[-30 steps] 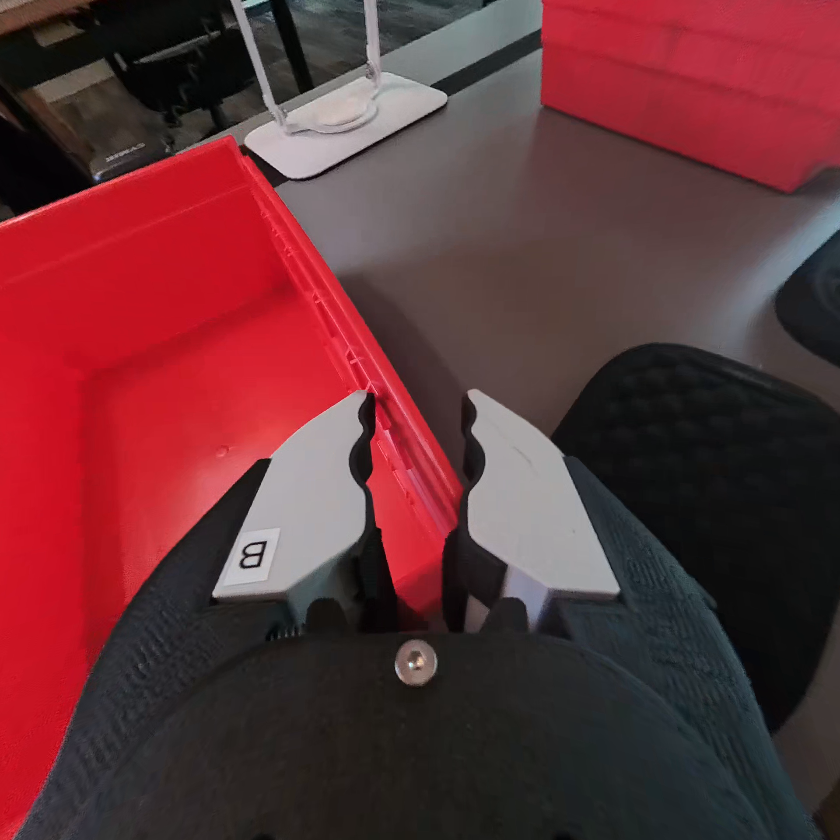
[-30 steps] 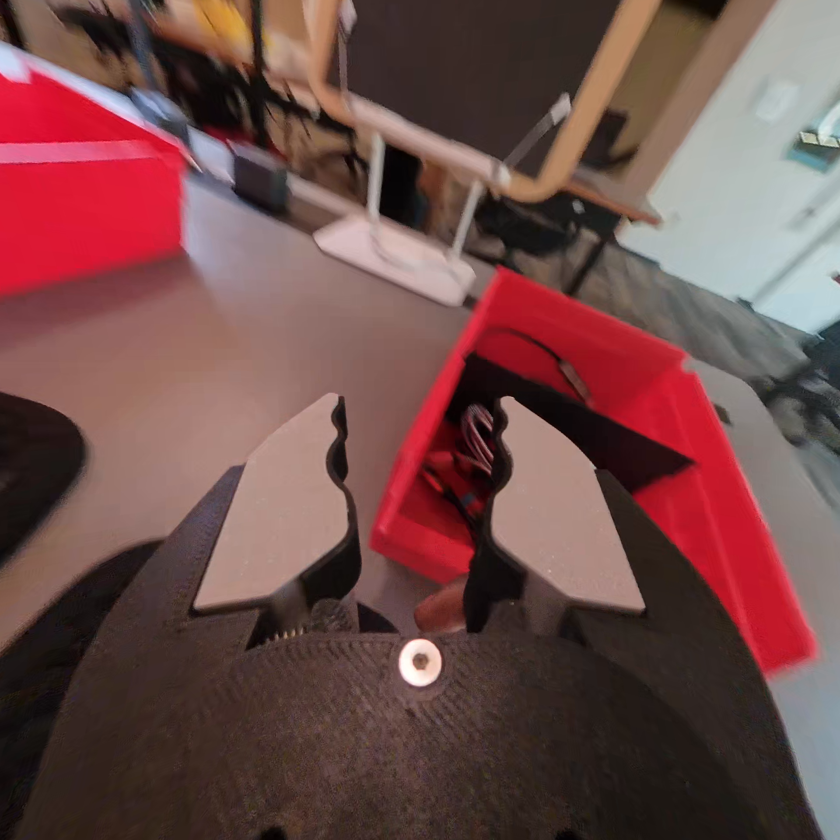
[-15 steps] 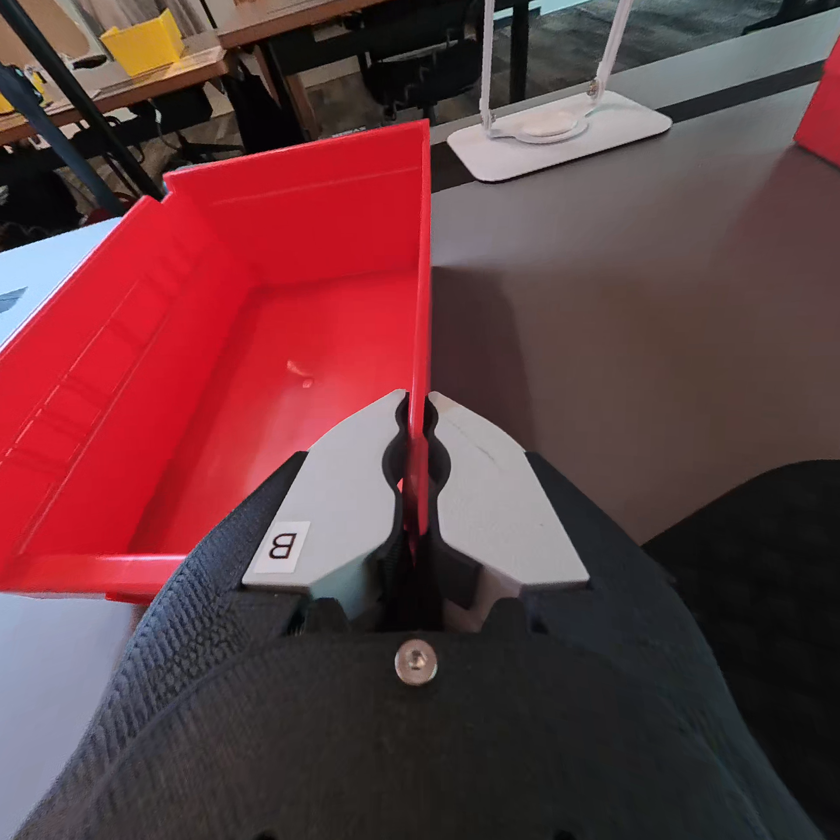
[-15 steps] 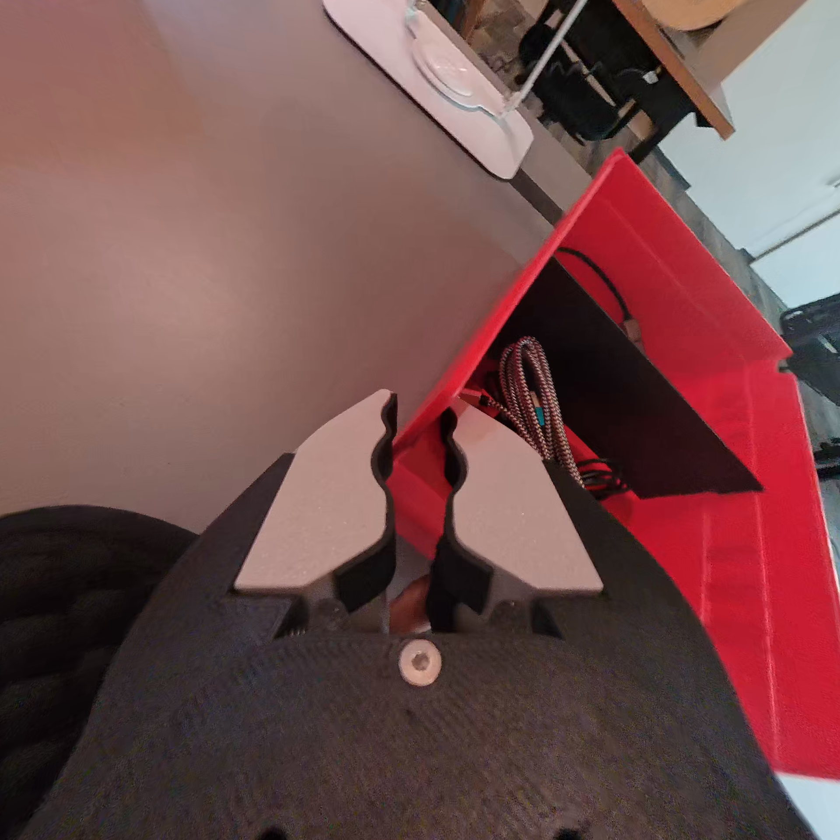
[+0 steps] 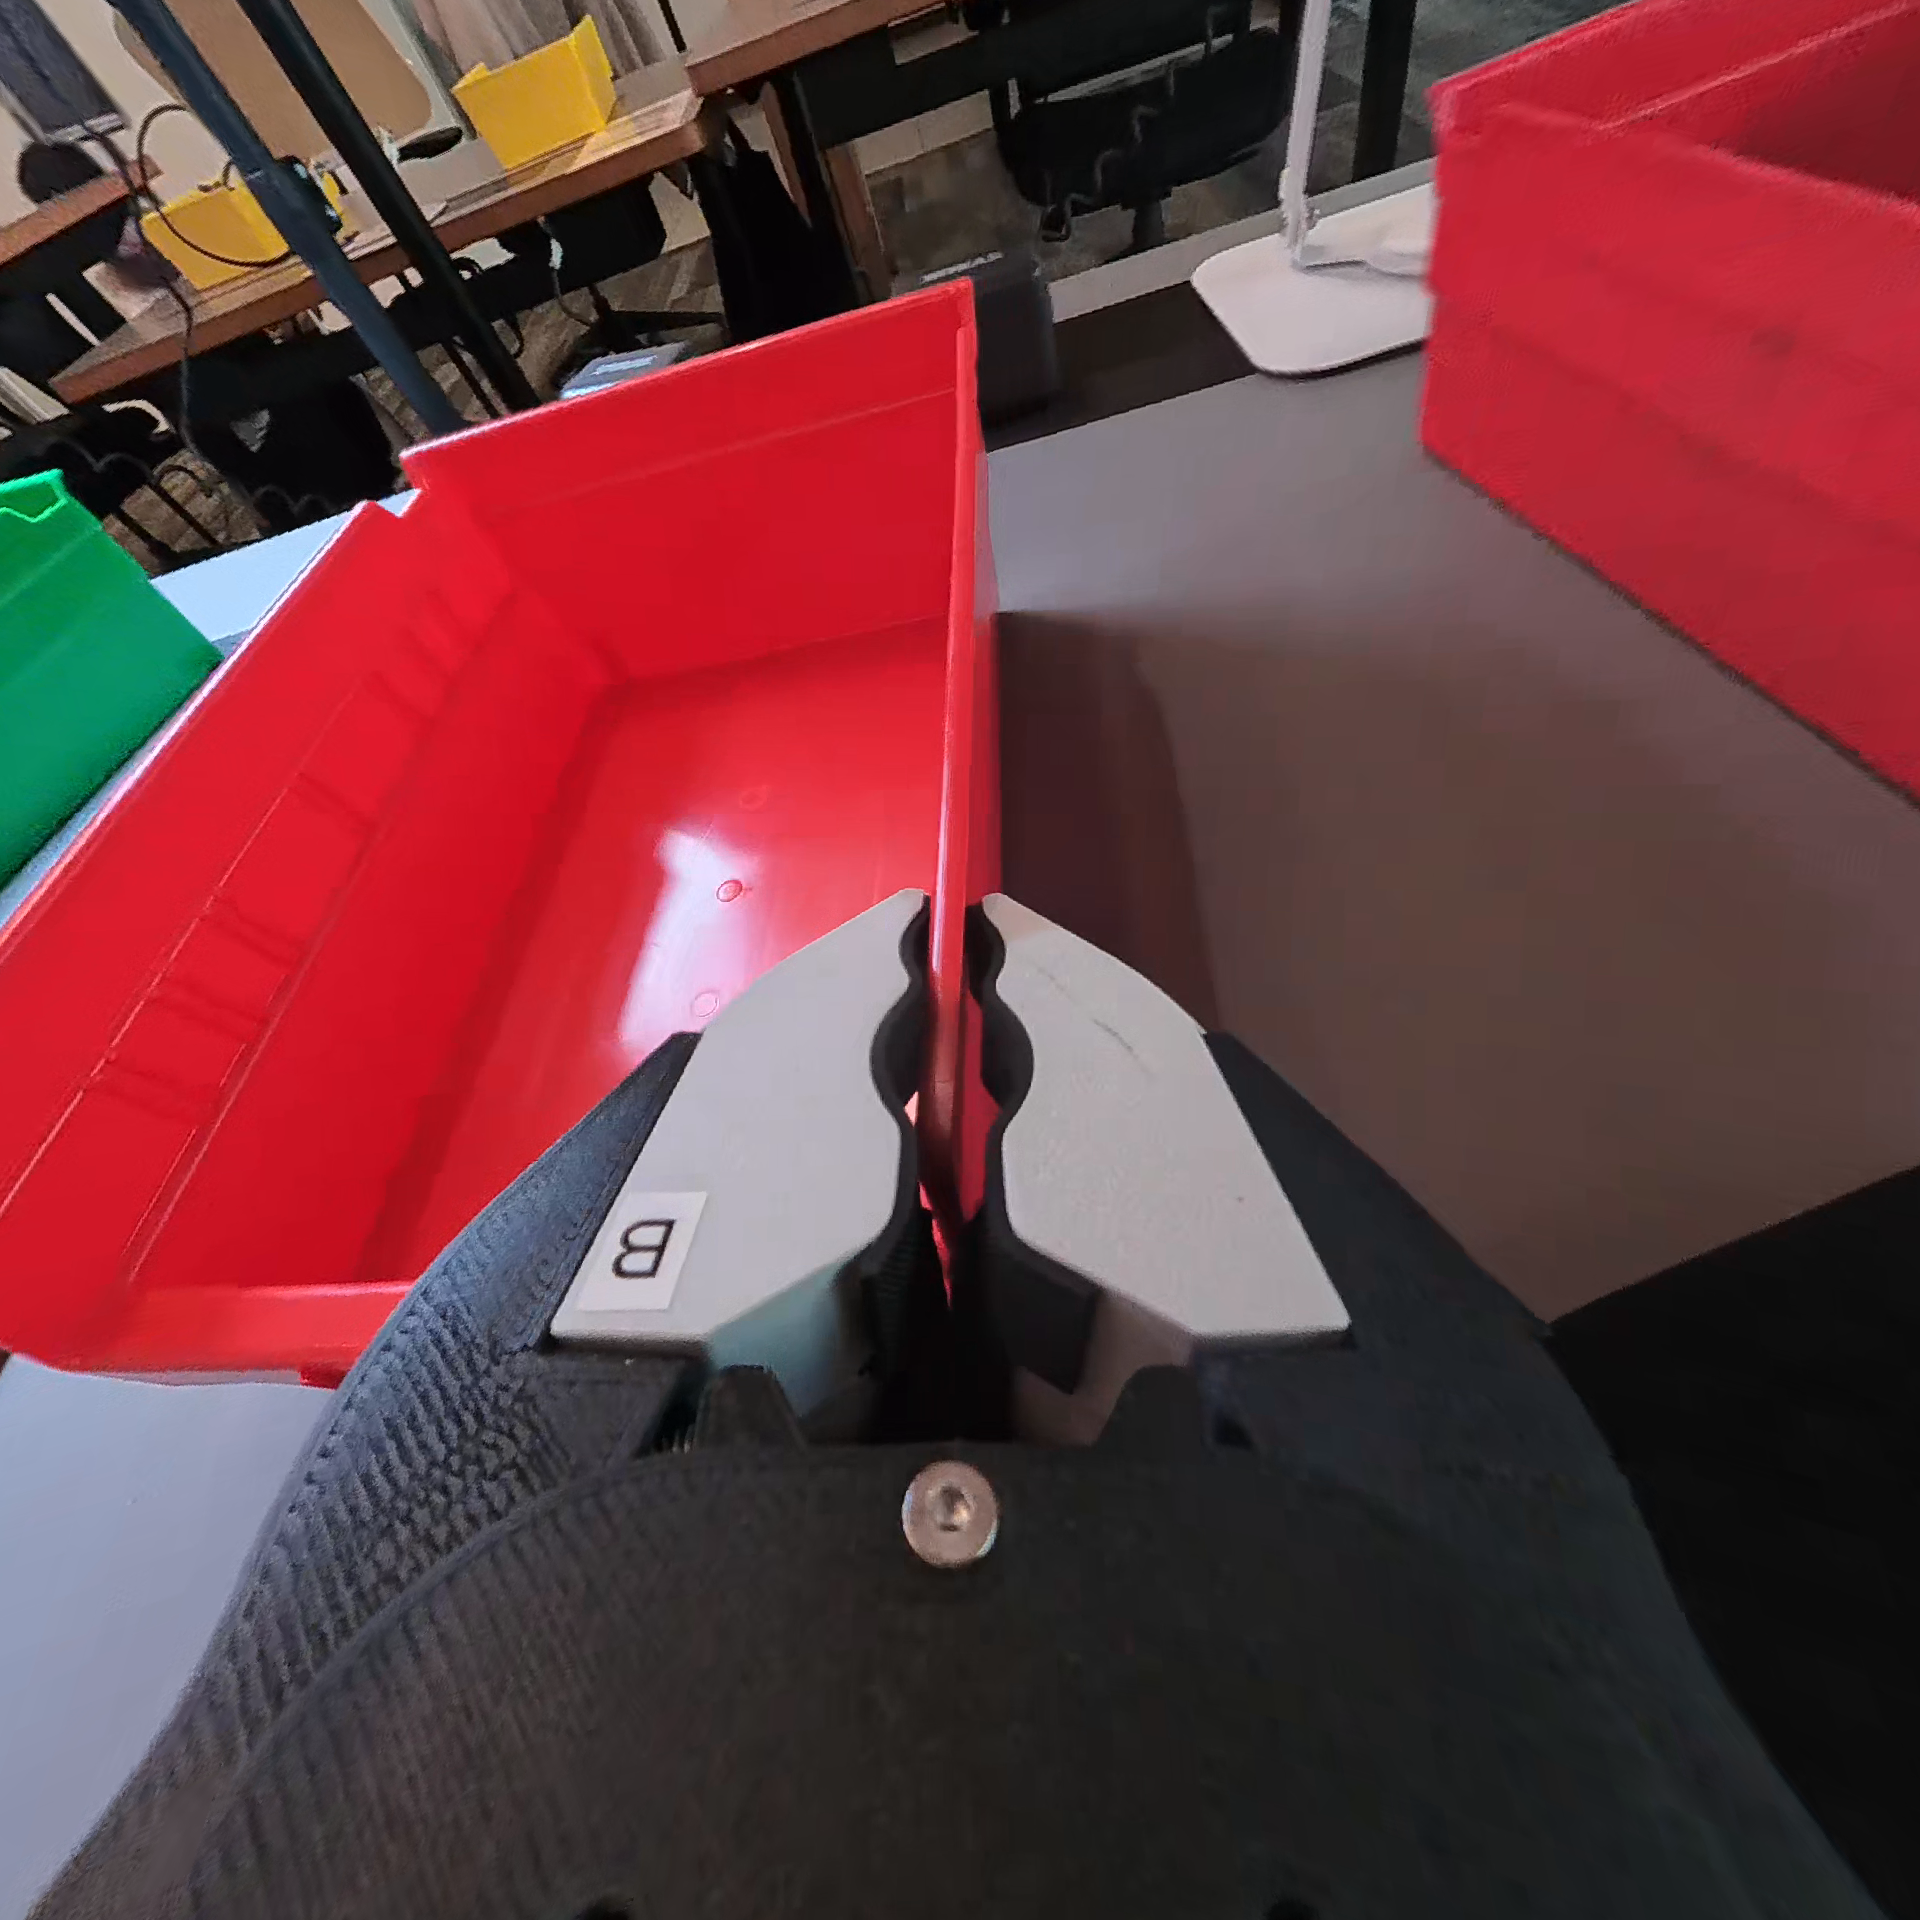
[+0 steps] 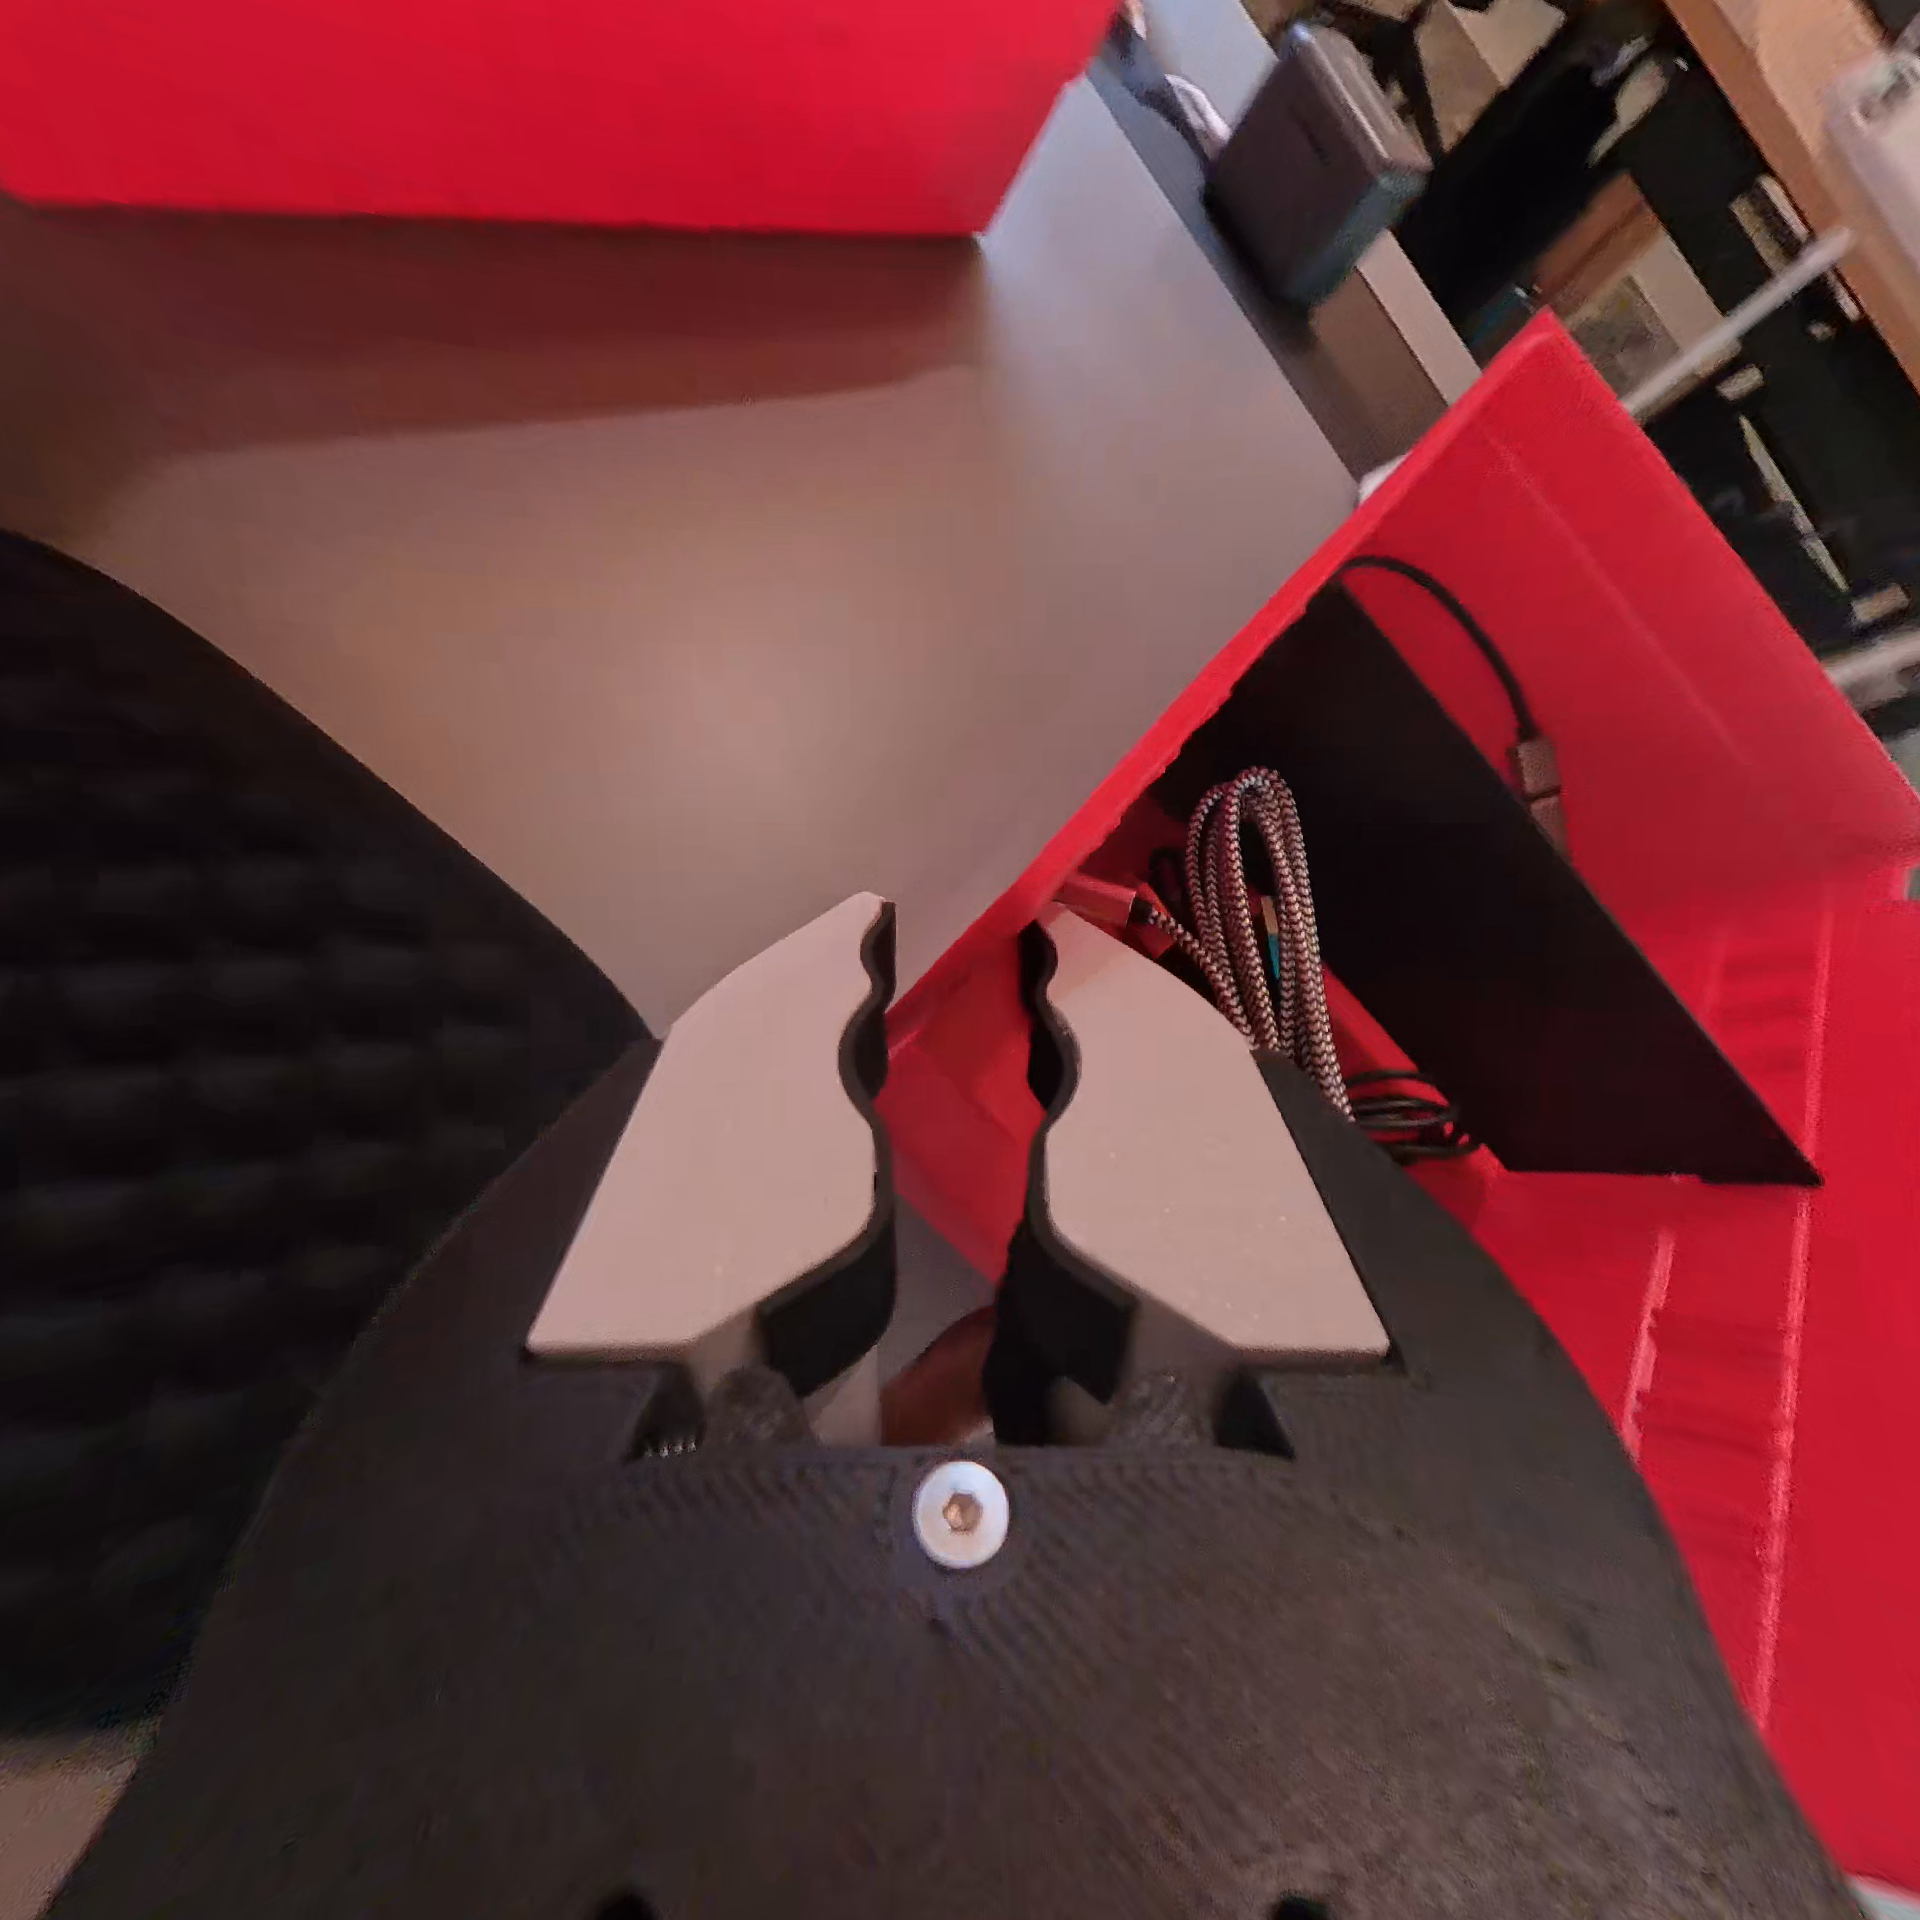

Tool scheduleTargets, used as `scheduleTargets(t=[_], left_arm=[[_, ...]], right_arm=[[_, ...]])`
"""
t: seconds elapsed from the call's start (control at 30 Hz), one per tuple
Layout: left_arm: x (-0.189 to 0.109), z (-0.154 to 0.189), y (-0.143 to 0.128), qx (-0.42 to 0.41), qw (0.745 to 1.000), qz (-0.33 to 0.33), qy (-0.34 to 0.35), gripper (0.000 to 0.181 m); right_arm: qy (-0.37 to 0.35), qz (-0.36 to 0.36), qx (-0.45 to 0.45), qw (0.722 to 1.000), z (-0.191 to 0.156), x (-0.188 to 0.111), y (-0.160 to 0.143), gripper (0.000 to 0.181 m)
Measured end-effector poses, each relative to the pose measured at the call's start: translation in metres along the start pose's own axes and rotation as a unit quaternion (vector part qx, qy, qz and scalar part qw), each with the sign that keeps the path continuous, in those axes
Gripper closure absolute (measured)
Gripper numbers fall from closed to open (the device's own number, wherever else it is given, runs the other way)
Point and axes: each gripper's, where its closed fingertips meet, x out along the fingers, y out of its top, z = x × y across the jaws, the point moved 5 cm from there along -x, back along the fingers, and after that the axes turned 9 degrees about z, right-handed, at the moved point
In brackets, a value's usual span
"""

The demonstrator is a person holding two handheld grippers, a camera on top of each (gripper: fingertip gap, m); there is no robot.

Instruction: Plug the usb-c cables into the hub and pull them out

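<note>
My left gripper [image 5: 954,914] is shut on the right wall of an empty red bin [image 5: 727,540], with one finger inside the bin and one outside. My right gripper [image 6: 956,935] straddles the left wall of a second red bin [image 6: 1662,727], and its pads press on that wall near the front corner. That bin holds a coiled braided cable [image 6: 1247,904], a thin black cable [image 6: 1403,1122] and a black divider panel [image 6: 1455,935]. Another black cable with a metal plug [image 6: 1532,764] lies behind the divider. No hub shows in either view.
A third red bin [image 5: 1683,343] stands at the back of the grey table [image 5: 1403,831] and also shows in the right wrist view [image 6: 520,104]. A white lamp base [image 5: 1320,301] is behind it. A green bin [image 5: 73,665] is far left. A black padded mat [image 6: 208,1039] lies near the front.
My left gripper closed on the empty bin's right wall and has stayed shut on it. My right gripper came down over the cable bin's left wall and narrowed around it.
</note>
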Motion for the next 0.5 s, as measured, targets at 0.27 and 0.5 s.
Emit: scheduleTargets(t=[0.27, 0.5], left_arm=[[-0.001, -0.001, -0.001, 0.011, 1.0, 0.012, 0.003, 0.178], [-0.016, 0.007, 0.016, -0.113, 0.975, 0.074, -0.175, 0.133]], right_arm=[[0.084, 0.043, -0.032, 0.995, -0.039, 0.039, 0.046, 0.161], [0.119, 0.081, -0.034, 0.989, -0.047, 0.062, 0.063, 0.16]])
